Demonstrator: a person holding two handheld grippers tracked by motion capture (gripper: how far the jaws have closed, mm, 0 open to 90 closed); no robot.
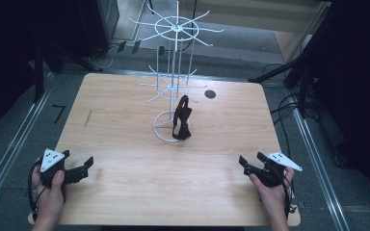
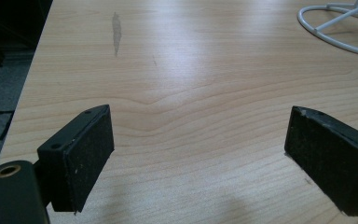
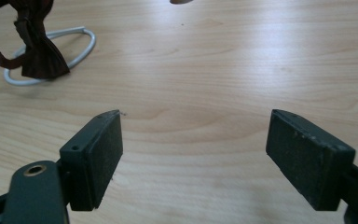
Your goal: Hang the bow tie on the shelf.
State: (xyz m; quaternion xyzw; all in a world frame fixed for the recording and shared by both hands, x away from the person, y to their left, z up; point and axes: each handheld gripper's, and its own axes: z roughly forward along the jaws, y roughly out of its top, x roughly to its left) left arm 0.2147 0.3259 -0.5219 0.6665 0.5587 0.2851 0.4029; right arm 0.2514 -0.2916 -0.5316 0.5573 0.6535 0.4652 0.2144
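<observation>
On my left, the left gripper (image 1: pixel 79 166) sits in the person's left hand (image 1: pixel 50 192) at the near left corner of the wooden table (image 1: pixel 125 192). In the left gripper view its jaws stand spread wide apart, with nothing but bare wood grain between the two pads (image 2: pixel 91 156). Ahead of the left pad there is a pale grey smear (image 2: pixel 116 32) on the wood, and far ahead beyond the right pad I can see the edge of the stand's white ring base (image 2: pixel 335 32).

Moving to the middle, the white wire stand (image 1: pixel 173 82) rises from the table well ahead of both sets of fingers, about midway between them, with two tiers of spokes on upright rods. A dark red bow tie (image 1: pixel 181 120) hangs from a lower spoke on its right side, the bottom of it down at the ring base. Behind the stand to the right is a small dark round hole (image 1: pixel 210 94) in the tabletop.

On my right, the right gripper (image 1: pixel 251 162) is held in the right hand (image 1: pixel 270 190) at the near right corner. In the right gripper view its jaws are also spread wide, gripping nothing, with plain wood between the pads (image 3: pixel 105 154). The bow tie (image 3: pixel 37 51) and ring base (image 3: pixel 86 44) lie ahead and left of the left pad, well apart from it.
</observation>
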